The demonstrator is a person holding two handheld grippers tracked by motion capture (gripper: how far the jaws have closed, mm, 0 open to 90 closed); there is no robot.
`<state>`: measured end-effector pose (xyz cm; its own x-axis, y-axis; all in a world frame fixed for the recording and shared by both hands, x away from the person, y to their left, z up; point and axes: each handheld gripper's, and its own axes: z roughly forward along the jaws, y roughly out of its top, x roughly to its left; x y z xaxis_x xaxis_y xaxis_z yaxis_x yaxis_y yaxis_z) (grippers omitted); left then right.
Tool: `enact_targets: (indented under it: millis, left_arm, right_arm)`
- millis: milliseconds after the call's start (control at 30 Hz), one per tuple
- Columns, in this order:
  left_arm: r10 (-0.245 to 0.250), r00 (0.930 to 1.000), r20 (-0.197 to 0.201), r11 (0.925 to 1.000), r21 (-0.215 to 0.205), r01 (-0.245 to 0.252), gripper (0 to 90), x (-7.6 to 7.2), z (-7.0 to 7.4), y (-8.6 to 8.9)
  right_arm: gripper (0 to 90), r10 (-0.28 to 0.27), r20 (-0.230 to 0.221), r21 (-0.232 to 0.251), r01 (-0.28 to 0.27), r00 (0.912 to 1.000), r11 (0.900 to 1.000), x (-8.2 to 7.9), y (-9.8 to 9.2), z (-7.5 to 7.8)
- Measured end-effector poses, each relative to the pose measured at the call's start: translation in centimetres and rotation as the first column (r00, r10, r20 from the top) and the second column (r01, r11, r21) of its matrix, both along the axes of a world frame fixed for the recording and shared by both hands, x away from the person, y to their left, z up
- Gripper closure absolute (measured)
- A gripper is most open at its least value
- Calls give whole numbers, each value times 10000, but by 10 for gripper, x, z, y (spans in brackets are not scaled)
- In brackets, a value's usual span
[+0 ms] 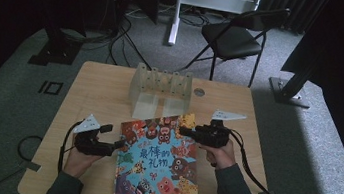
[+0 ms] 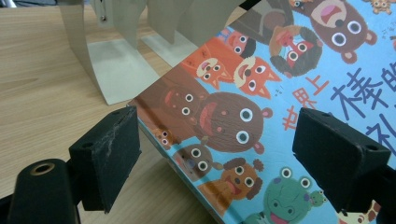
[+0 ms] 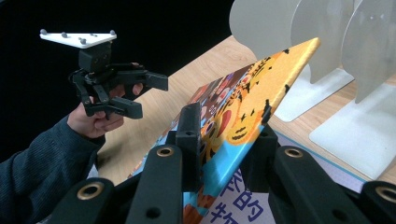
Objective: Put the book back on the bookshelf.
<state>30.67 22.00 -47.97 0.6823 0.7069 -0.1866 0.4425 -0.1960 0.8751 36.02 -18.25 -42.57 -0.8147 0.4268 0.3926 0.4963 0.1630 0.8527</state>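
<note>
Right gripper (image 3: 229, 140) clamps the picture book (image 1: 159, 161).
Its far corner is lifted off the bench (image 1: 105, 88); left gripper (image 2: 219, 154) gapes wide at the book's left edge.

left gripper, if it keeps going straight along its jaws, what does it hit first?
Most likely the picture book: the left gripper has open jaws straddling the book's near edge, one over the table, one over the cover. The bookend rack stands farther on. Depth is unclear.

rack (image 1: 160, 91): table's far middle | chair (image 1: 233, 37): floor beyond table (image 1: 96, 82)
</note>
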Motion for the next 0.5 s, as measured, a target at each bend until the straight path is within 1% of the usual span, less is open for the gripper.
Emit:
enact_targets:
  millis: [167,300,500]
  left_arm:
    - [8,10000,-80,10000,-41,-8,151,3,-1,0]
    - [22,9998,-198,9998,-175,-25,151,8,-3,1]
    - [-103,9996,-281,9996,-248,96,151,11,-5,0]
  right_arm:
    - [743,-40,99,139,38,9999,9999,-1,0,4]
    - [751,-94,99,259,91,9999,9996,-2,-1,6]
    - [763,-176,179,469,167,9997,9988,-3,-3,8]
